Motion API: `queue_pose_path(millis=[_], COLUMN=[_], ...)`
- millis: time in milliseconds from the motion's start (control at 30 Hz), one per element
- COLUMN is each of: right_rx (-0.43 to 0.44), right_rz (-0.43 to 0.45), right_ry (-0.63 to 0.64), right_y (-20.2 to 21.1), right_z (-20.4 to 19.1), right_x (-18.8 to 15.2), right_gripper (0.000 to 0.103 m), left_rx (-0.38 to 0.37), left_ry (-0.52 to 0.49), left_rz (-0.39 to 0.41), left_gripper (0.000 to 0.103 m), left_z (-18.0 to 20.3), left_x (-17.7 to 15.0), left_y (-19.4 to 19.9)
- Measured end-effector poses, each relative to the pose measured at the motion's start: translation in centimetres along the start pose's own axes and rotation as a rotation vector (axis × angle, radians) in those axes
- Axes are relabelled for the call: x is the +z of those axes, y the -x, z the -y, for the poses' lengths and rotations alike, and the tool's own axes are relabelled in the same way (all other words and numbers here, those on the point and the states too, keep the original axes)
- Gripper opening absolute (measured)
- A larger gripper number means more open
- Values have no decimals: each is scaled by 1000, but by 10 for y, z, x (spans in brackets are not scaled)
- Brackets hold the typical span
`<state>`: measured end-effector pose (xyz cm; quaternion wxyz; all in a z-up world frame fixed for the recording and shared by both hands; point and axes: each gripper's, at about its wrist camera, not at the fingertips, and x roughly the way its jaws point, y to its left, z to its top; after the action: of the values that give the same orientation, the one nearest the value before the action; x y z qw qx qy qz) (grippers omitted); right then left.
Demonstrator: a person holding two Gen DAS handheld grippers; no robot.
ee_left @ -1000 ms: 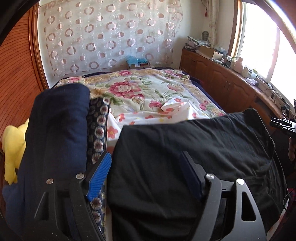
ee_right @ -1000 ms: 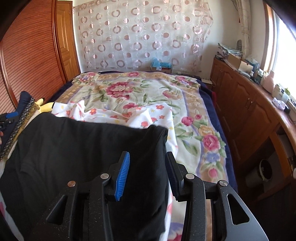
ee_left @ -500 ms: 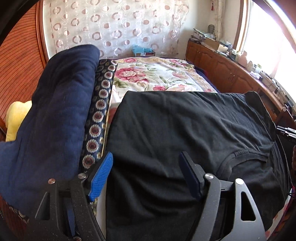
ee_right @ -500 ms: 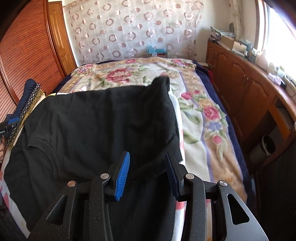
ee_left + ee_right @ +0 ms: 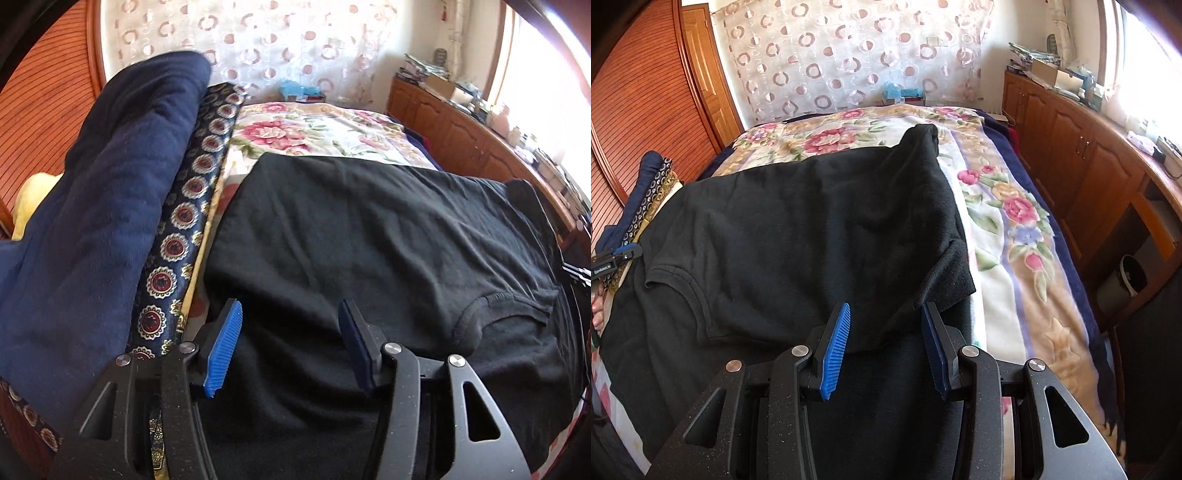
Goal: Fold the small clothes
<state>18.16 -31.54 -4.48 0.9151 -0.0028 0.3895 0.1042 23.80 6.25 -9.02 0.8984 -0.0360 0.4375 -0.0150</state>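
A black T-shirt lies on the flowered bedspread, folded over on itself so its neckline shows near the front. It also shows in the right wrist view. My left gripper is open, low over the shirt's near left edge. My right gripper is open, low over the shirt's near right edge, close to a sleeve. No cloth sits between either pair of pads.
A folded navy blanket with a patterned trim lies along the left of the bed. A wooden cabinet with clutter runs along the right under the window. A wooden wardrobe stands at left. A yellow cloth lies beyond the blanket.
The shirt's far part has come forward and down onto the near part, making a fold. Both grippers have dropped toward the bed and their jaws have opened wider.
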Motion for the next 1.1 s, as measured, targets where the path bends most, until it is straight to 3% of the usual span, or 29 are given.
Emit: queue_pose_path(millis=[300,467,700,967,1000,1067,1100], right_rx=[7,25,19,-50,-52,-54,-48], right_rz=[7,12,15,12,11,4,-2], right_ry=[-3,-13,-21,-14,-20,-32,-36], right_y=[-3,-3,-4,3,4,6,5], right_z=[3,3,2,2,3,5,5], right_x=[-2,-4,-2,-4,-4,-8,-10], right_gripper=[41,41,41,41,41,41,41], left_rx=[5,-6,0,23,27,22,15], left_ry=[56,112,92,70,69,80,84], left_rz=[12,56,49,43,42,43,39], left_gripper=[56,56,56,55,50,20,12], left_z=[-4,-12,-7,1,2,0,-2], left_x=[6,14,18,22,21,21,19], left_y=[-12,-11,-19,-30,-30,-31,-31])
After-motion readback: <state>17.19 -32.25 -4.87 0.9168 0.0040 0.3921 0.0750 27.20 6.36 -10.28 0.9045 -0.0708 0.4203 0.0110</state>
